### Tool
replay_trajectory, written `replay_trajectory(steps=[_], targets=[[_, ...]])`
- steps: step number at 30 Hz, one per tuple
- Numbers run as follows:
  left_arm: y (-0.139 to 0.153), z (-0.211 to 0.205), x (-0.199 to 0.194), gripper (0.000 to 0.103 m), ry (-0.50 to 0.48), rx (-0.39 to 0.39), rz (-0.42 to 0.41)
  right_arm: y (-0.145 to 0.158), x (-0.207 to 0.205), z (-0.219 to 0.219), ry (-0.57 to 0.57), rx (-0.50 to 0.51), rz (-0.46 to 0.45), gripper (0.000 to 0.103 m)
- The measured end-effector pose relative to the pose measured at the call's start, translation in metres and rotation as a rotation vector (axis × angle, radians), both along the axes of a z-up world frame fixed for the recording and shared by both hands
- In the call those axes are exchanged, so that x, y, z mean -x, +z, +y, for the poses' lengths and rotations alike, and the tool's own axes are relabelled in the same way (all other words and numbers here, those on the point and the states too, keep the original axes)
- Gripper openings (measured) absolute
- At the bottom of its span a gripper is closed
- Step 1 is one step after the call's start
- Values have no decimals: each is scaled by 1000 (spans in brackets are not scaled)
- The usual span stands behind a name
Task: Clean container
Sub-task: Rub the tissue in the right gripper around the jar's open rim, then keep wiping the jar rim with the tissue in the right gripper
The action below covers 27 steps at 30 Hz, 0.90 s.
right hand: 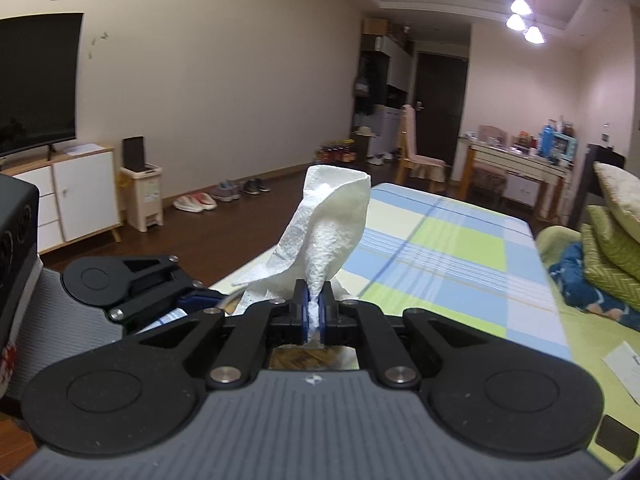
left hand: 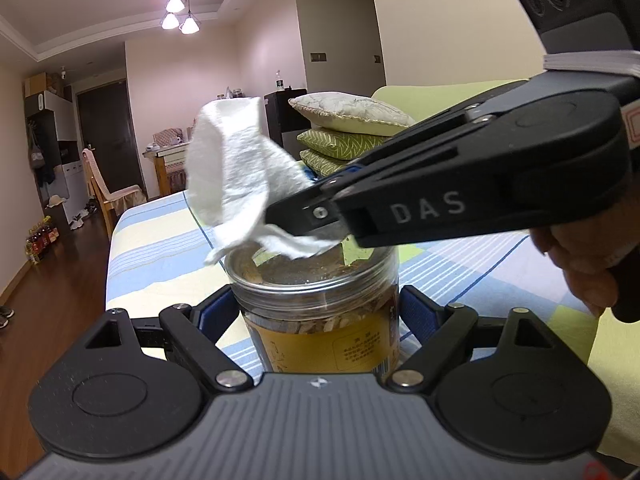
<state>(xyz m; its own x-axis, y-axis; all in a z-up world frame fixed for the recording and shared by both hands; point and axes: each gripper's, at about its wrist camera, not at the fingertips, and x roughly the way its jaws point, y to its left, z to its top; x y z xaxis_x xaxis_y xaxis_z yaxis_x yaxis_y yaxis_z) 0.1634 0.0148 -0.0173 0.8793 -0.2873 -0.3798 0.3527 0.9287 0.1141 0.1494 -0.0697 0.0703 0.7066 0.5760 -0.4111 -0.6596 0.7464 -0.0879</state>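
A clear plastic jar [left hand: 320,304] with a yellow label stands open on the checked tablecloth, dry slices inside it. My left gripper [left hand: 318,312] is shut on the jar, its blue pads pressing both sides just below the rim. My right gripper [left hand: 280,216] reaches in from the right over the jar's mouth, shut on a crumpled white paper towel [left hand: 236,172]. The towel's lower corner hangs onto the jar's rim. In the right wrist view the paper towel [right hand: 324,232] stands up from the closed right gripper [right hand: 316,312], with the jar's contents [right hand: 304,358] just visible below and the left gripper [right hand: 160,292] to the left.
The table [right hand: 460,248] has a blue, green and white checked cloth. A green sofa with stacked cushions [left hand: 348,132] lies behind it on the right. A person's hand [left hand: 588,264] holds the right gripper. A paper slip [right hand: 624,364] lies on the sofa. Wooden chair [right hand: 416,156] beyond the table.
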Motion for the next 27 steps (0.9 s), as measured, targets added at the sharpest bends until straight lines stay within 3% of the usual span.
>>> replay_trajectory(steps=[7, 13, 27], targets=[[3, -1, 3, 86, 3, 1, 2, 4, 14, -1, -27, 14, 10, 4], [3, -7, 6, 86, 4, 2, 3, 4, 16, 2, 61, -43, 55, 4], [11, -11, 0, 86, -2, 1, 1, -4, -18, 2, 97, -127, 121, 4]])
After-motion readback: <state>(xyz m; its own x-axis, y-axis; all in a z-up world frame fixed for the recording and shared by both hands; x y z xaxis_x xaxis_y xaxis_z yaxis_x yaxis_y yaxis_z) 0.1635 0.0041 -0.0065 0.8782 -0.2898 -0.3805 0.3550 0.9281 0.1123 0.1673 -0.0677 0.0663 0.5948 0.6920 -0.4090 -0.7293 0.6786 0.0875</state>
